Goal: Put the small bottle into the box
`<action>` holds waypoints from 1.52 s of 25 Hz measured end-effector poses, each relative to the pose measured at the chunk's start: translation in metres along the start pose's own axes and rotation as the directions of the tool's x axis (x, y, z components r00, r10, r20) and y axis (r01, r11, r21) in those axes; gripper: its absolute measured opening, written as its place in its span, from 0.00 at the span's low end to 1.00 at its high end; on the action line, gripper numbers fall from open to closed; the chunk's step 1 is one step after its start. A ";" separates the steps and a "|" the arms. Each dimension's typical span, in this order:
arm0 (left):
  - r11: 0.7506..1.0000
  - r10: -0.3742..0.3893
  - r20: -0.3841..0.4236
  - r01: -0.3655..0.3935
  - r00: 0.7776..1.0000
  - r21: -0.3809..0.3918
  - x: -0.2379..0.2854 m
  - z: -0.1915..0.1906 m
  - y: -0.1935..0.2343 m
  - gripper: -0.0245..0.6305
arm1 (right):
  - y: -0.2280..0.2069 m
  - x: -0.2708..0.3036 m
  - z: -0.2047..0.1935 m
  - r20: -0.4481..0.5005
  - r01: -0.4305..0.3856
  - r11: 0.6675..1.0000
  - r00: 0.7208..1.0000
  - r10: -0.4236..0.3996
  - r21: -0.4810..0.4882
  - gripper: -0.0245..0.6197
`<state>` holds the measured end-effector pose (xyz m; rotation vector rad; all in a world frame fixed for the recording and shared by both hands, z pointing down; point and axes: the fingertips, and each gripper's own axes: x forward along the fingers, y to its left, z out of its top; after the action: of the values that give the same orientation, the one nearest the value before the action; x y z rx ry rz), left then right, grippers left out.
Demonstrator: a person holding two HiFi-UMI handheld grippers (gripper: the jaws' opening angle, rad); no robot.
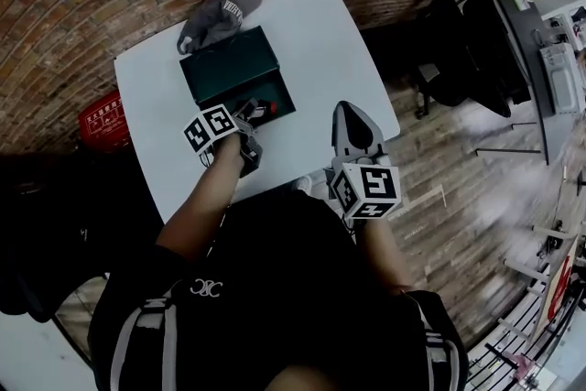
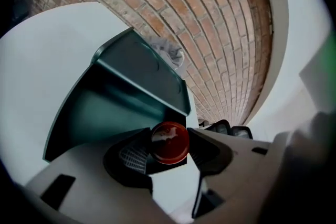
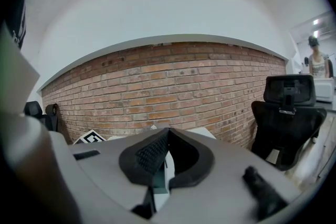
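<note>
A white desk (image 1: 339, 32) carries an open dark green box (image 1: 229, 69) near its middle, and a grey cap (image 1: 218, 14) lies just beyond the box, at the desk's far left corner. The right gripper (image 1: 352, 119) hangs over the desk's near right edge, well apart from the box. Its fingers (image 3: 152, 152) are pressed together at the tips with nothing between them. The left gripper (image 1: 256, 112) reaches in from the desk's near edge to the near wall of the box. Its fingers (image 2: 134, 157) are clenched on the small bottle (image 2: 169, 142), whose round red top faces the left gripper view. The bottle sits at the box's near rim, in front of the dark inside.
</note>
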<state>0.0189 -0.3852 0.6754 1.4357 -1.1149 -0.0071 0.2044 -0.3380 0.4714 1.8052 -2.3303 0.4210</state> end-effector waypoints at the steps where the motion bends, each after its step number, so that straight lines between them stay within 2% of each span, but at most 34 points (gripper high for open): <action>1: 1.000 0.013 -0.004 -0.013 1.000 -0.023 0.003 -0.001 0.002 0.38 | -0.005 -0.001 0.001 0.003 0.005 1.000 1.000 -0.005 0.001 0.08; 5: 0.984 0.059 -0.019 -0.061 0.998 -0.168 0.013 -0.003 0.016 0.38 | -0.019 -0.007 0.000 0.010 0.024 1.000 1.000 -0.024 0.012 0.08; 9: 0.953 0.082 -0.032 -0.088 0.996 -0.289 0.021 0.002 0.025 0.38 | -0.024 -0.009 -0.002 0.009 0.034 0.999 0.999 -0.034 0.015 0.08; 12: 0.927 0.126 -0.055 -0.137 0.990 -0.349 0.025 0.006 0.033 0.38 | -0.031 -0.012 0.000 0.014 0.050 0.999 0.999 -0.050 0.017 0.08; 21: 0.909 0.203 -0.100 -0.225 0.974 -0.352 0.032 0.014 0.045 0.38 | -0.038 -0.015 0.001 0.018 0.076 0.997 0.997 -0.076 0.024 0.08; 26: 0.900 0.242 -0.093 -0.259 0.966 -0.351 0.031 0.019 0.052 0.38 | -0.034 -0.018 0.000 0.016 0.080 0.997 0.997 -0.080 0.014 0.08; 34: 0.892 0.208 -0.126 -0.241 0.970 -0.383 0.035 0.022 0.054 0.42 | -0.037 -0.025 -0.002 0.014 0.104 0.994 0.994 -0.104 0.017 0.08; 38: 0.905 0.186 -0.121 -0.218 0.975 -0.365 0.029 0.019 0.049 0.45 | -0.036 -0.025 -0.001 0.018 0.099 0.995 0.995 -0.099 0.014 0.08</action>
<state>-0.0060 -0.4067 0.7253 0.9650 -1.1196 -0.0137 0.2458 -0.3231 0.4694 1.9291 -2.2433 0.4075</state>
